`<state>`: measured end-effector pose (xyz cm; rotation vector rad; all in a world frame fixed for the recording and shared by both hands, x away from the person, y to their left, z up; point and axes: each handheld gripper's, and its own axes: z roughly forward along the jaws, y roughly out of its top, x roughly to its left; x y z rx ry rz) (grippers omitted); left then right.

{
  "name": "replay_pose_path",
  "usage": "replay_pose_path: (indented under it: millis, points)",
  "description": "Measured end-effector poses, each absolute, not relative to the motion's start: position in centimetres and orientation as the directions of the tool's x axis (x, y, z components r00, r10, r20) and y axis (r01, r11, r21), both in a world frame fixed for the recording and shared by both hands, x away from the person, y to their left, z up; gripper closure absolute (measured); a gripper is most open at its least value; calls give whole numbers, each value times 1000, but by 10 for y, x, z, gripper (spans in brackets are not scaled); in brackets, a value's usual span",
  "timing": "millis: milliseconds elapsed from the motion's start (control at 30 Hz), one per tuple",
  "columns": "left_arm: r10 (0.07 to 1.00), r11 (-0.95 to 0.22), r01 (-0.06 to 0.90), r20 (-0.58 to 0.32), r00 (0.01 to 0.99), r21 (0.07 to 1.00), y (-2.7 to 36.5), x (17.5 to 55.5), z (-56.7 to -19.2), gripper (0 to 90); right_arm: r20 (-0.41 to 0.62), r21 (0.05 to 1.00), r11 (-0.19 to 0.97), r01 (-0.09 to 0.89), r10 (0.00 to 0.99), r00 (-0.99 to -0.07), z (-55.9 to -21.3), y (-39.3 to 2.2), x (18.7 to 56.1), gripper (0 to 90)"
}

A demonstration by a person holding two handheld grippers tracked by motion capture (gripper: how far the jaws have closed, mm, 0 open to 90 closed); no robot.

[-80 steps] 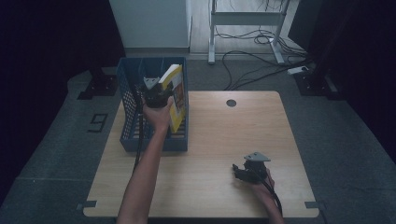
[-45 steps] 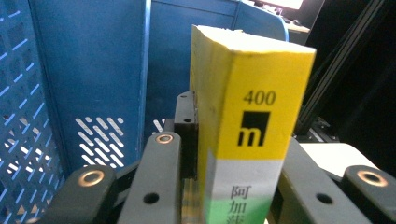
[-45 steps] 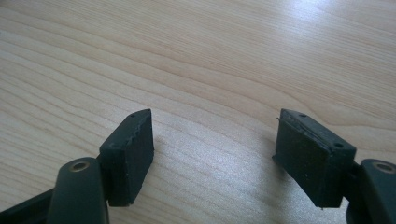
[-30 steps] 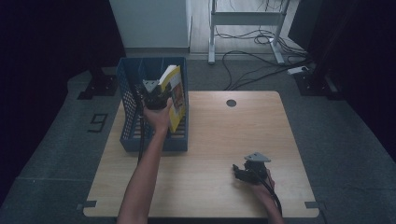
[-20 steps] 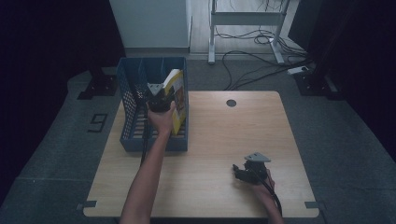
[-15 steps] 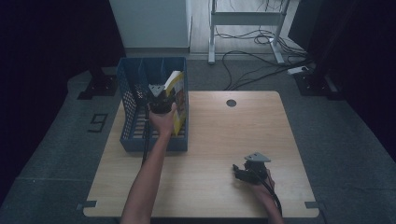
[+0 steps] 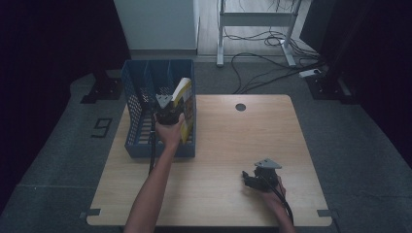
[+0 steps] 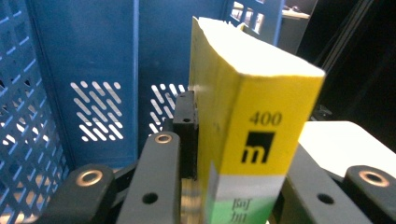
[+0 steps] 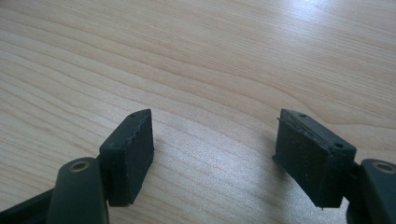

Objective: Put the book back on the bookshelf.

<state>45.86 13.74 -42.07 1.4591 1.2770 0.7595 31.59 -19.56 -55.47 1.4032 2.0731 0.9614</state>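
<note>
A thick yellow book stands upright in the right-hand slot of a blue mesh file rack at the table's far left. My left gripper is shut on the book's lower spine end, one jaw on each cover. The book's top pages fan out slightly. Near the front right of the wooden table, my right gripper rests low over the wood, open, with nothing between its pads.
The rack's left and middle slots hold nothing that I can see. A round cable hole sits at the table's far edge. Beyond the table are a white cabinet, a metal frame and floor cables.
My left hand has sunk with the yellow book, which now sits lower in the rack's right slot. The right gripper has stayed where it was.
</note>
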Motion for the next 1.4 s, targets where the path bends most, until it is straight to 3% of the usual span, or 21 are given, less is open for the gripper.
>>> replay_pose_path:
  millis: [800,1400]
  points:
    - [940,78,369,-191,282,926,150,441,-423,706,12,757,236,610,928,-374,-555,-196,316,268]
    - [941,14,389,-144,307,921,151,449,-407,601,13,757,233,610,928,-372,-555,-196,316,267]
